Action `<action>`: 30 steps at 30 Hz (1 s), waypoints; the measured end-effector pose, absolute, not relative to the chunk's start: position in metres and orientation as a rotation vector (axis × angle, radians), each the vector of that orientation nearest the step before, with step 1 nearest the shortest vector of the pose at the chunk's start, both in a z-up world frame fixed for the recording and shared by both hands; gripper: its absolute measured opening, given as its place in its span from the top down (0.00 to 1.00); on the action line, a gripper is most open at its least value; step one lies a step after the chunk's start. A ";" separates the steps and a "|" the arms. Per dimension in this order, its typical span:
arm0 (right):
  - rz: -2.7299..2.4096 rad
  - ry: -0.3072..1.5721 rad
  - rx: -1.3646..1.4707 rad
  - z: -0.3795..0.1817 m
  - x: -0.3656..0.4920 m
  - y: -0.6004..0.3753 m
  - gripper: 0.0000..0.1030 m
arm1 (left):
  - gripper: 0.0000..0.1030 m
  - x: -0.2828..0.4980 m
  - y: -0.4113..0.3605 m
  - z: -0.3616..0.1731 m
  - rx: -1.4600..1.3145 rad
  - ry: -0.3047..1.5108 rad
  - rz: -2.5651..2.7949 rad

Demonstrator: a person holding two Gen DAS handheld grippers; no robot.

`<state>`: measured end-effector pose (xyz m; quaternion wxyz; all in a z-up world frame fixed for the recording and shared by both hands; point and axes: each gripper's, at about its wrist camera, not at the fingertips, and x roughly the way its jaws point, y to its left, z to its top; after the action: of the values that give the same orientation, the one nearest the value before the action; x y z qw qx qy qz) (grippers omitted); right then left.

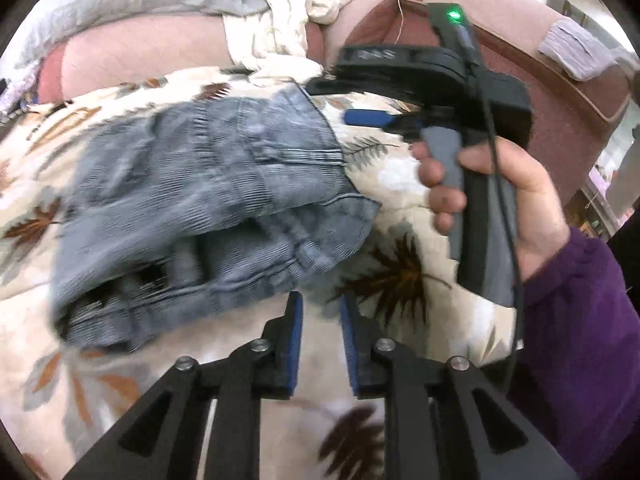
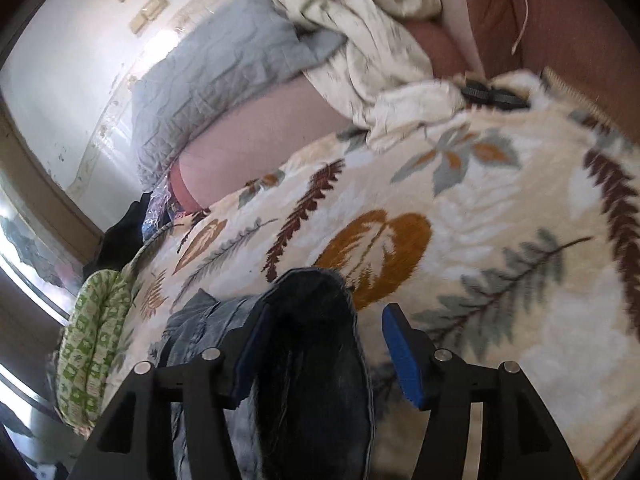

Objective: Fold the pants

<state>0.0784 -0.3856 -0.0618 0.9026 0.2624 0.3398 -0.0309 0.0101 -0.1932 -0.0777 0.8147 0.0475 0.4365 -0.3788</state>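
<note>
The pants [image 1: 208,200] lay bunched on a leaf-patterned blanket [image 1: 400,216], ahead and to the left of the left gripper [image 1: 321,308]. Its blue-padded fingers [image 1: 295,320] stood slightly apart with nothing between them, over bare blanket. In the right wrist view, the right gripper [image 2: 326,322] had its fingers spread wide, and a dark fold of denim lay between them against the left pad [image 2: 250,350], clear of the right one.
</note>
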 end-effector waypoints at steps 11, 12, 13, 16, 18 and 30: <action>-0.052 0.592 0.376 -0.019 0.026 -0.318 0.39 | 0.39 0.036 -0.113 -0.026 0.137 0.731 -0.499; -0.030 0.591 0.376 -0.018 0.025 -0.310 0.39 | 0.39 0.040 -0.106 -0.024 0.134 0.734 -0.488; -0.011 0.590 0.375 -0.018 0.025 -0.304 0.39 | 0.39 0.048 -0.104 -0.022 0.135 0.738 -0.475; 0.071 0.598 0.408 -0.018 0.033 -0.290 0.39 | 0.39 0.074 -0.104 -0.024 0.155 0.755 -0.426; 0.088 0.612 0.415 -0.020 0.042 -0.283 0.39 | 0.39 0.086 -0.107 -0.029 0.166 0.778 -0.412; 0.067 0.859 0.479 -0.068 0.066 -0.289 0.39 | 0.39 0.083 -0.118 -0.070 0.246 0.865 -0.415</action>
<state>0.0661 -0.2892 -0.0685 0.8810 0.2301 0.4122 0.0322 0.0834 -0.1176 -0.0701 0.8799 0.1180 0.4150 -0.1992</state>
